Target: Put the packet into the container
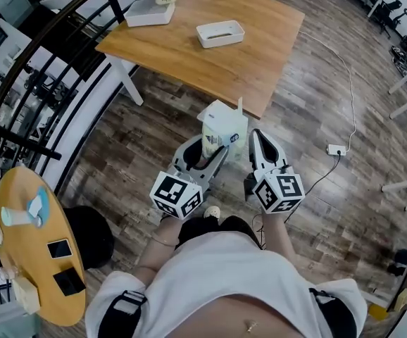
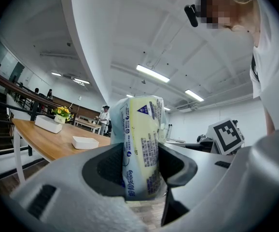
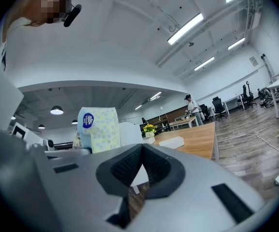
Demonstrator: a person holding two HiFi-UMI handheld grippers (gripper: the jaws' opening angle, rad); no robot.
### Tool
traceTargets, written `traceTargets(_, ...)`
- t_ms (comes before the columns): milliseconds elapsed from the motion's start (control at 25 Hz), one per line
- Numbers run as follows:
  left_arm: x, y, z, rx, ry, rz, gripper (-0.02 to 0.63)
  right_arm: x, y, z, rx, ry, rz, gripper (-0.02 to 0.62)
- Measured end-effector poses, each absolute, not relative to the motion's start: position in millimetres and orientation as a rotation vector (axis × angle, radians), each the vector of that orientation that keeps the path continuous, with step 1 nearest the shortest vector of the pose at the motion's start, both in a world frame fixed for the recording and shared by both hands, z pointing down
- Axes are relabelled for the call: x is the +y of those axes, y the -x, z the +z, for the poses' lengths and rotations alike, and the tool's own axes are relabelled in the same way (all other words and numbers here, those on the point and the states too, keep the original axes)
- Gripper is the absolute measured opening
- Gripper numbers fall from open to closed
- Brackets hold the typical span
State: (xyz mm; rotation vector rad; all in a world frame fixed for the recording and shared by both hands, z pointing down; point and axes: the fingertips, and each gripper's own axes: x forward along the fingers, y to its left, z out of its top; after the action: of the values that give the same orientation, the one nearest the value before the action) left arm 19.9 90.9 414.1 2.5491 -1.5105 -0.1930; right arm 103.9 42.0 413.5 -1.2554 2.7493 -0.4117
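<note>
Packet (image 1: 223, 127) is clamped upright in the left gripper (image 1: 205, 158) jaws, held in the air over the floor, short of the tabletop (image 1: 260, 48). Container (image 1: 220, 34), a white tray, sits on the tabletop well apart from the packet. Right gripper (image 1: 261, 146) is just beside the packet, jaws together, nothing in them. Pickup looks done. Left to do: reach the container, lower the packet in, release.
</note>
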Motion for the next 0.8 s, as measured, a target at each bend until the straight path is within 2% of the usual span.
traceTargets(400, 80.6, -11.3, 413.2, -1.559, -2.517, -0.198, 0.195, 24.4, -127.3, 413.0, 2.708, 1.340, -0.369, 0.012)
traceTargets(800, 66.6, 3.6, 419.0, -1.594, -2.484, -0.180, 0.195, 3.7, -113.3, 412.4, 2.717, 1.305, -0.387, 0.012)
